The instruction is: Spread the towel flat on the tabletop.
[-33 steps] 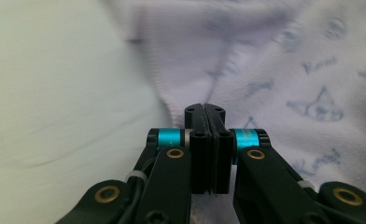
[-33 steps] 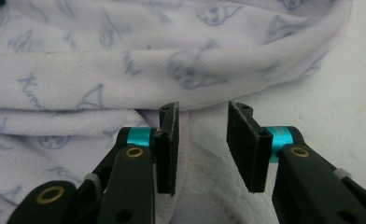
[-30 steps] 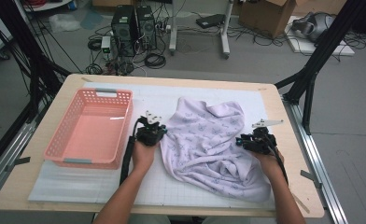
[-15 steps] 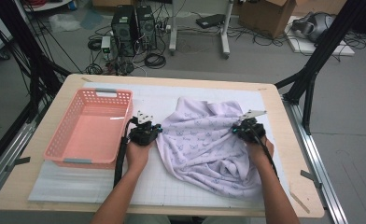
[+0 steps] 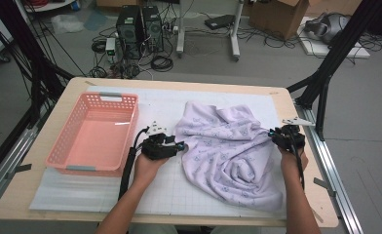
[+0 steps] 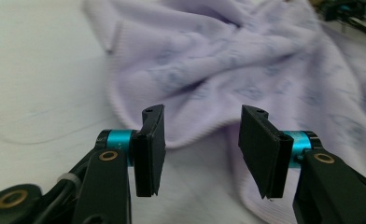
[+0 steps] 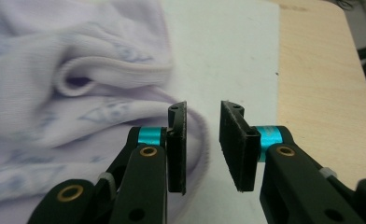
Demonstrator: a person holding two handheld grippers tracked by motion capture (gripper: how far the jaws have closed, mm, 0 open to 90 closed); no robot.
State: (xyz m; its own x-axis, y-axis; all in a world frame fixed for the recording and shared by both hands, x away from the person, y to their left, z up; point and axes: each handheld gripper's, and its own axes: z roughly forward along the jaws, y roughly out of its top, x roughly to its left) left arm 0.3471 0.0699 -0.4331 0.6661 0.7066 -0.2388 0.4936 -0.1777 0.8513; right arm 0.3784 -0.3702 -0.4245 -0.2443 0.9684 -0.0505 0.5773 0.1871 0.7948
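1. Grey floor [image 5: 276,68] beyond the wooden bench [image 5: 77,87].
2. Two black computer towers [image 5: 139,25] among tangled cables [image 5: 162,62].
3. Cardboard box [image 5: 281,14] at the far right.
4. Black frame legs [image 5: 330,63] flank the bench.

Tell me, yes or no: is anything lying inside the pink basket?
No: in the high view the pink basket shows a bare floor, while the lilac cloth lies on the mat beside it.

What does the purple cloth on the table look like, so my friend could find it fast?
Look at the wooden table with the white mat on top. A pink basket sits at the left of the mat, and the cloth lies crumpled at the right. It is soft, pale lilac with faint little prints, the one floppy, wrinkly thing there.
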